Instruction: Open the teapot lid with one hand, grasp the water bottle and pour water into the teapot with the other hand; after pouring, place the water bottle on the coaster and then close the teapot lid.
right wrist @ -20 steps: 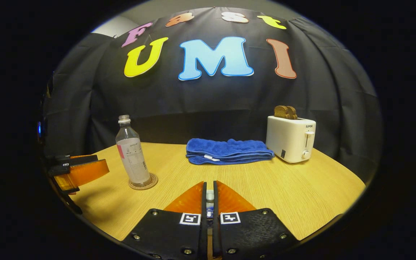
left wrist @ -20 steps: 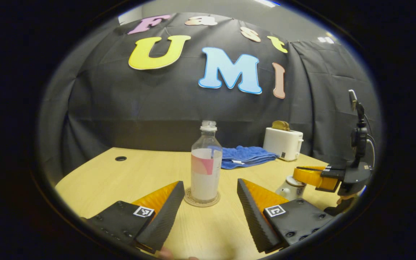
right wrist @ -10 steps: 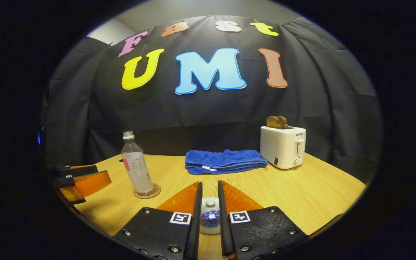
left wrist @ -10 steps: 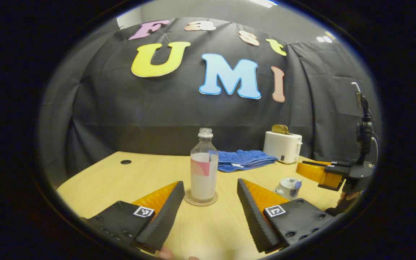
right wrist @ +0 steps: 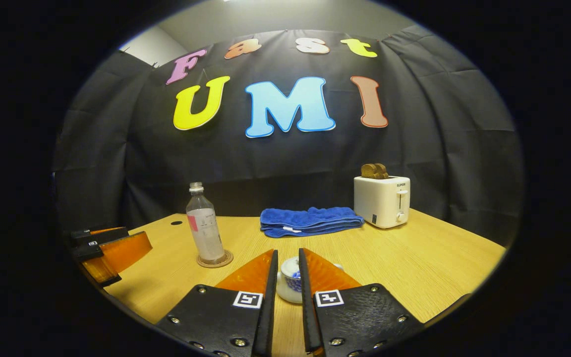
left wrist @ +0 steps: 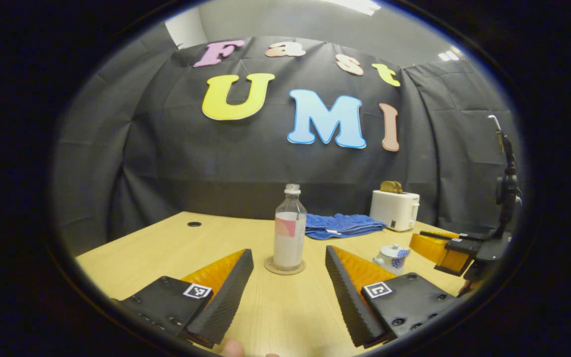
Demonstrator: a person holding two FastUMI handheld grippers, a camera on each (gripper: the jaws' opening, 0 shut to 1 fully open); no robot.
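Note:
A clear water bottle (left wrist: pixel 289 233) with no cap stands upright on a round coaster (left wrist: pixel 284 267) on the wooden table; it also appears as the bottle (right wrist: pixel 205 229) at the left. My left gripper (left wrist: pixel 288 250) is open, well short of the bottle, with nothing between its fingers. A small white teapot (right wrist: pixel 289 285) with a blue pattern sits with its lid on, seen through the narrow gap of my right gripper (right wrist: pixel 288 251). The fingers stand slightly apart and touch nothing. The teapot (left wrist: pixel 392 257) and right gripper (left wrist: pixel 446 245) appear at the right in the left gripper view.
A folded blue towel (right wrist: pixel 310 220) lies at the back of the table (right wrist: pixel 414 258). A white toaster (right wrist: pixel 382 201) with bread in it stands to its right. A cable hole (left wrist: pixel 194 224) is at the far left. The left gripper (right wrist: pixel 112 250) hangs by the table's left edge.
My right gripper let go of the lid knob, opened a little and drew back from the teapot. My left gripper also pulled back from the bottle, staying open.

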